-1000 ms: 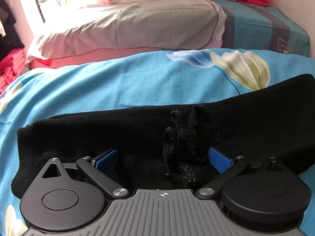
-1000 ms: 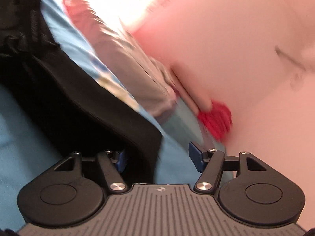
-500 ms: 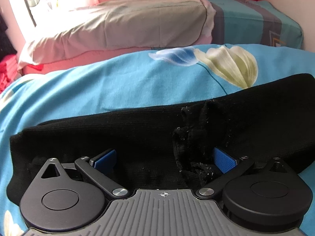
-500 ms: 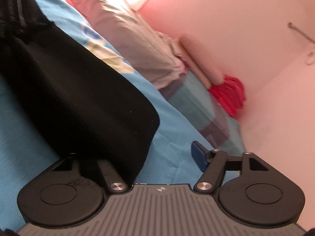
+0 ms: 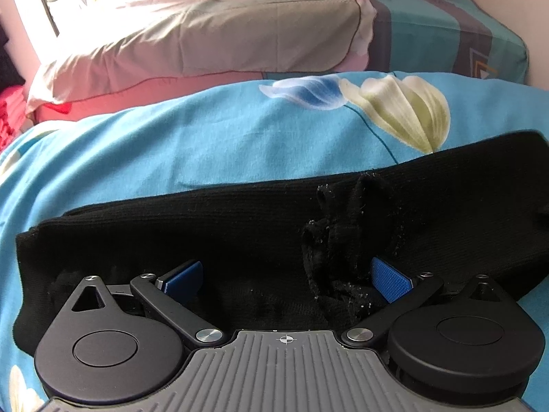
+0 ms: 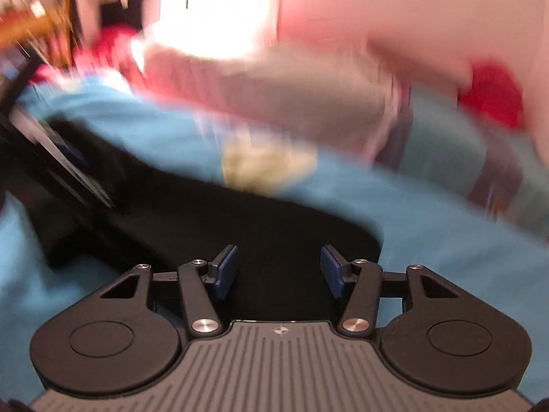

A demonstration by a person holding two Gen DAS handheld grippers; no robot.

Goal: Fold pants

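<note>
You had L gripper (image 5: 286,276) wide open over pants (image 5: 240,226), bunched fabric (image 5: 343,240) at 1 o'clock, ungrasped. R gripper (image 6: 279,267), view blurred, open & empty, lined up w/ pants end for fold.

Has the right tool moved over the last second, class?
Yes. The right tool swung from the pants' end corner to squarely over them.
</note>
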